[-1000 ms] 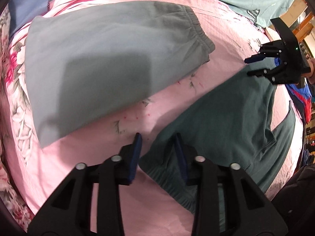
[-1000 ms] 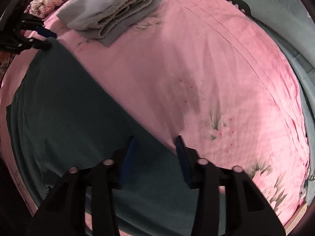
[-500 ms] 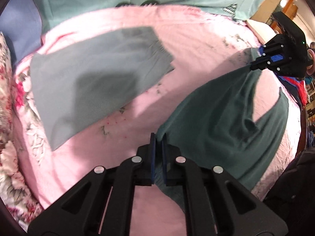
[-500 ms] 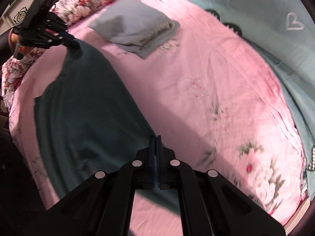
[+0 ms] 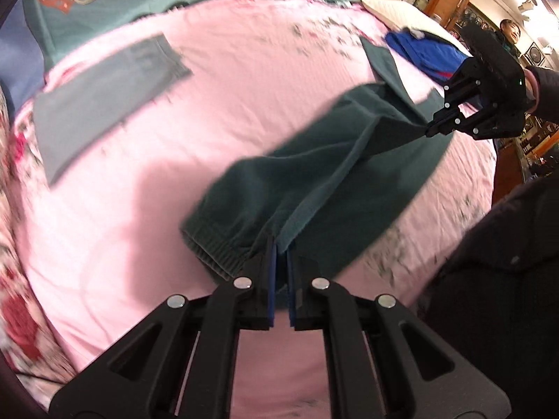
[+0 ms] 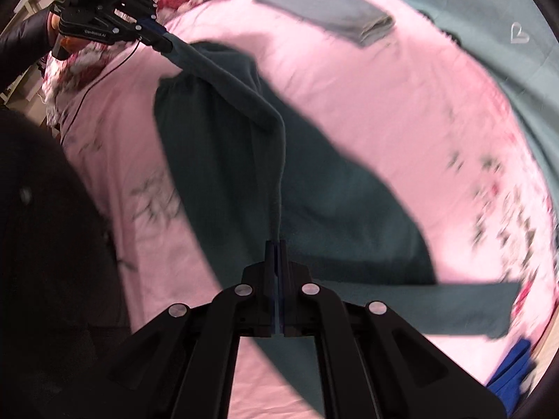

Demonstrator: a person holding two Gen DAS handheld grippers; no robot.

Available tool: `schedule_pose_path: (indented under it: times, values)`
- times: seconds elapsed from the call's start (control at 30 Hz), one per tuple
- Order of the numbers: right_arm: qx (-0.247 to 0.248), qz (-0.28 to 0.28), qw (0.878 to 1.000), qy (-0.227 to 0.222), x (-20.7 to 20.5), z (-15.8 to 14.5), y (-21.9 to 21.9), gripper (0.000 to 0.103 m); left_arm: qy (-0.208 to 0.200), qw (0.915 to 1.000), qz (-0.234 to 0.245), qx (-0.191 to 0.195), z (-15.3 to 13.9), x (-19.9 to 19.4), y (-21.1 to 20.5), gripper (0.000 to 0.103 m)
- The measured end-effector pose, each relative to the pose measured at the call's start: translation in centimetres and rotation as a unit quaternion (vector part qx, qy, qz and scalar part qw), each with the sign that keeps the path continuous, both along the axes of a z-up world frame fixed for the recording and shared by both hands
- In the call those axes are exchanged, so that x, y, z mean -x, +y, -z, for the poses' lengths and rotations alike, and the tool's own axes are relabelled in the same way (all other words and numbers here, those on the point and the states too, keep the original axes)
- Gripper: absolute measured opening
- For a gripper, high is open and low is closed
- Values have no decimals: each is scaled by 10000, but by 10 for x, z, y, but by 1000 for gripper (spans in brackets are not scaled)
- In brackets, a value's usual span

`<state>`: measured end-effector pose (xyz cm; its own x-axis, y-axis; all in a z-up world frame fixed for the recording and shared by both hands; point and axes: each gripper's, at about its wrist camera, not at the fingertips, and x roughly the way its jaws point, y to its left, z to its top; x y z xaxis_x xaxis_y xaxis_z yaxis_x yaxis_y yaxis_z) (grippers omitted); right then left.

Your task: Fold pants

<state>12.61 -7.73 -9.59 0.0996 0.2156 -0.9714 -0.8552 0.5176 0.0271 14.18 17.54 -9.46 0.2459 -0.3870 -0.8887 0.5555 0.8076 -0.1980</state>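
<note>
Left tool (image 5: pixel 281 255): clamped together on the cuffed end of the dark green pants (image 5: pixel 332 160), with the ribbed cuff bunched just left of its tips.
Right tool (image 6: pixel 277 255): clamped tight on the same pants, pinching one edge that runs as a taut ridge from its tips to the other tool.
Pants: partly lifted off the pink bed sheet (image 5: pixel 244 80), sagging between the two tools; the second leg lies flat, trailing beyond the right tool's right side.
Doing it well: I'd say keep that stretched edge level and carry both ends over together, so the raised half lands square on the flat half.
Watch for: slack dragging and creasing.
Farther off: a folded grey garment (image 5: pixel 104 94), well apart from the left tool, needs no touching.
</note>
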Motion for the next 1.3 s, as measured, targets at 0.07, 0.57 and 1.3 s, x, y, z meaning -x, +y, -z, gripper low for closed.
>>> schedule_pose_path:
  times: [0.07, 0.57, 1.3]
  values:
    - [59, 88, 9999, 45, 10, 10, -3, 1, 91, 9999, -28, -81, 15, 12, -3, 5]
    - [-287, 1393, 9887, 470, 31, 33, -27, 43, 173, 9977, -171, -633, 52, 47, 3, 37]
    - [-786, 6632, 7422, -561, -220, 45, -266, 41, -131, 9540, -2966, 428, -22, 48, -130, 82]
